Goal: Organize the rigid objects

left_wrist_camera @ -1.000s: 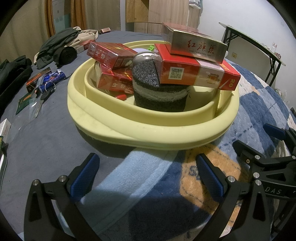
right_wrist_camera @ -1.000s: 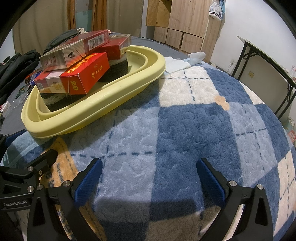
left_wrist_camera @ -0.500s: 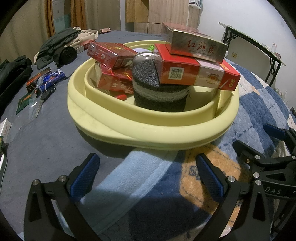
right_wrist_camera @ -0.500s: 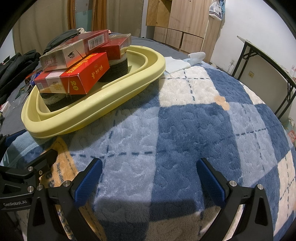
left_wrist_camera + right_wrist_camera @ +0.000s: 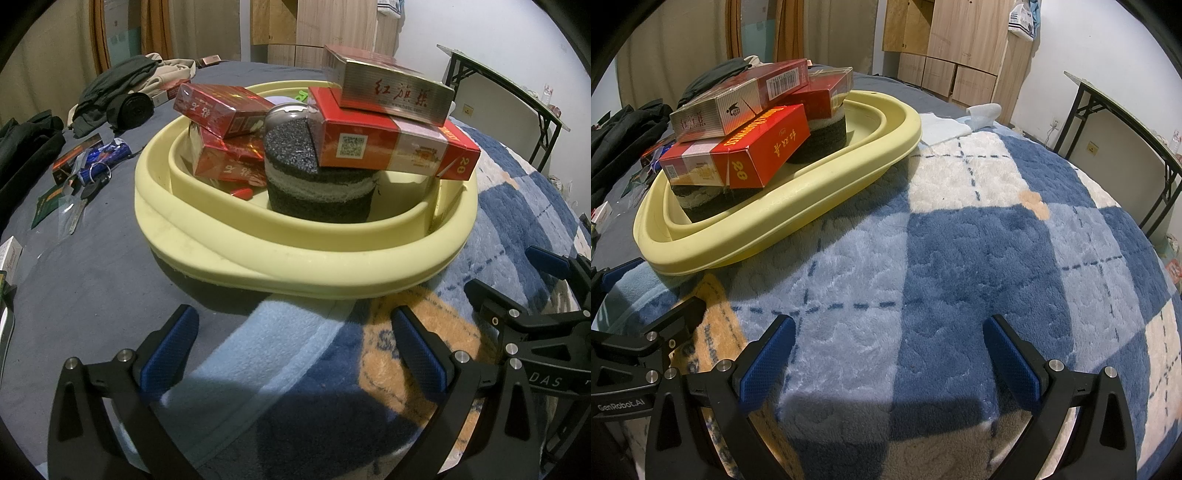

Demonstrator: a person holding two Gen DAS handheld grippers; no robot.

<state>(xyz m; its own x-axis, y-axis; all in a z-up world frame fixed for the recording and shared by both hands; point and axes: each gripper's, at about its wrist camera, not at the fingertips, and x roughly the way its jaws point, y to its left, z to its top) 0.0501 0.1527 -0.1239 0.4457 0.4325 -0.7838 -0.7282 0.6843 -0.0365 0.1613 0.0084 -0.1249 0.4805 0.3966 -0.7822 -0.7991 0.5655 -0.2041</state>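
My left gripper (image 5: 293, 345) hangs released and empty, jaws spread wide, just short of the yellow basin (image 5: 280, 258), which sits on the plaid blanket (image 5: 960, 240). My right gripper (image 5: 888, 350) is likewise spread and holds nothing, over bare blanket beside the basin. Inside the basin stands a dark round sponge (image 5: 317, 188); a long red carton (image 5: 391, 147) rests across its top, with a silver carton (image 5: 391, 92) stacked on that. Two smaller red packs (image 5: 221, 107) lean at the basin's left side.
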